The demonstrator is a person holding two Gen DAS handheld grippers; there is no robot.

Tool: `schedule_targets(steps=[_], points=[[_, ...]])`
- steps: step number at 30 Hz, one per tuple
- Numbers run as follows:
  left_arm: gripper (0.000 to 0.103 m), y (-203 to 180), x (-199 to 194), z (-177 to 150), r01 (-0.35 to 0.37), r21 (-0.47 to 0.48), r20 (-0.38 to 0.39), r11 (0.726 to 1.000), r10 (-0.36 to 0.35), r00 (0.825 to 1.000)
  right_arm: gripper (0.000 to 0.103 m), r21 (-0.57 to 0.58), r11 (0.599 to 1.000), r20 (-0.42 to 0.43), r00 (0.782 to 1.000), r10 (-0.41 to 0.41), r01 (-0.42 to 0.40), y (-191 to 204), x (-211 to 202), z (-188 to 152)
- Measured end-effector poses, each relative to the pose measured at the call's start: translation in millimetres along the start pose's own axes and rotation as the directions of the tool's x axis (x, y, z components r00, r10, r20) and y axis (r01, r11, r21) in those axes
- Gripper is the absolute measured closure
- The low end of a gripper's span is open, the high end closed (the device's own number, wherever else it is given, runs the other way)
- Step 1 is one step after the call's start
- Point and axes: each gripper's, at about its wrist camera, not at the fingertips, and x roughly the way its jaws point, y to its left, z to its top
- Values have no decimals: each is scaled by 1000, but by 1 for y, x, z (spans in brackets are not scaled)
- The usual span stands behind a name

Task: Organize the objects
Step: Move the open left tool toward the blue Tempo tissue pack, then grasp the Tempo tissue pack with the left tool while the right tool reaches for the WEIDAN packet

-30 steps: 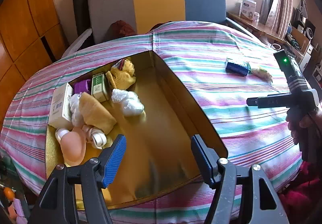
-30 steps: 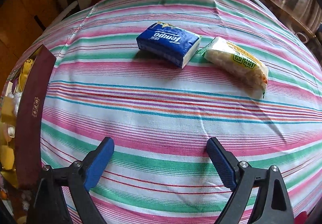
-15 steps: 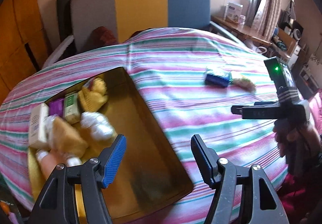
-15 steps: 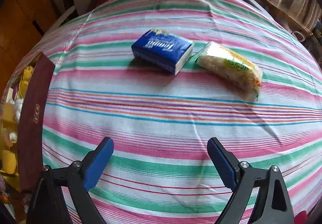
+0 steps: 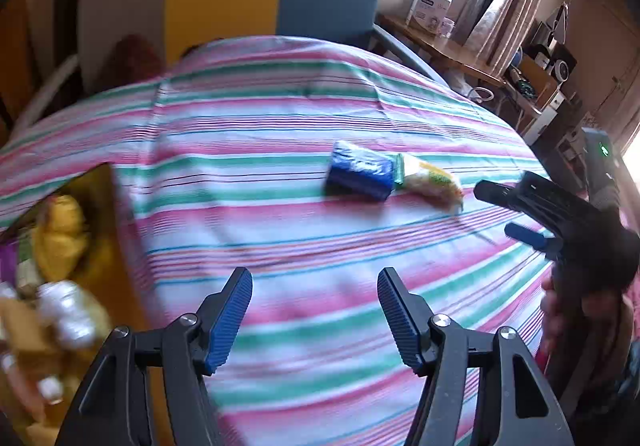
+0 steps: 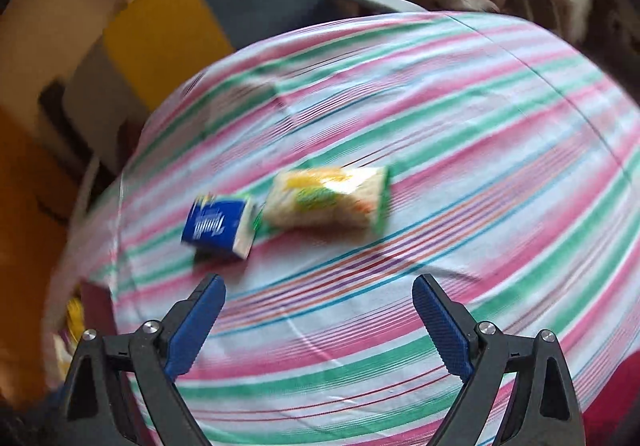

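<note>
**Two soft packs ahead of empty, spread fingers**

The tissue pack (image 6: 219, 226) is, by my judgement, light and squashy: film-wrapped paper that gives under a squeeze and may slide on the striped cloth (image 6: 460, 149) if nudged from one side only. Its long flat faces look the best place to take it, with one finger on each side across the short width, closing gently. The snack bag (image 6: 326, 199) looks lighter still, crinkly and probably brittle inside; its film is likely slippery, so I would grip across the middle of the body, not by the sealed end, and with little force.

The right gripper (image 6: 318, 320) has its fingers wide apart and holds nothing. The tissue pack lies just beyond the left fingertip, slightly outside it; the snack bag lies farther ahead, between the lines of the two fingers. The two packs touch or nearly touch at one corner; blur prevents telling which.

The left gripper (image 5: 314, 316) is also spread and empty. From it, the tissue pack (image 5: 360, 175) and snack bag (image 5: 432, 181) lie well ahead, the bag toward the right finger's side. The gold box (image 5: 105, 205), already holding several items, sits off to the left of the left finger.
</note>
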Motion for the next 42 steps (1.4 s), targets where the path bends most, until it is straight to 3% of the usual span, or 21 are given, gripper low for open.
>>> schedule_targets(steps=[5,8,17,23,24,26,29,34,42], points=[[35,-19,41,23,3,10,-41,1000,-3,999,7,66,997,20,999,29,-31,-12,-7,7],[20,-34,69,37,6,50,-64,999,-3,998,7,81,996,20,999,48,-49,-15,-9,8],[17,-71,114,70,-67,265,-8,962,72,997,6,125,989,18,997,76,-78,-30,-12,16],[19,-73,148,82,-93,290,-53,953,113,992,6,121,990,4,997,75,-75,-31,-8,17],[28,-65,152,81,-83,256,-82,963,107,991,6,119,990,1,997,74,-73,-31,-8,17],[29,-54,143,75,-30,202,-80,979,47,996,6,120,990,-4,997,72,-71,-32,-6,16],[29,-42,126,59,-16,157,-85,987,30,996,6,111,992,-2,998,62,-61,-33,-5,16],[28,-32,96,17,-20,96,-95,995,29,995,6,96,993,-17,998,64,-62,-32,-4,15],[29,-32,52,-54,-51,87,-31,995,54,998,6,25,999,-67,997,38,-36,-24,7,8]])
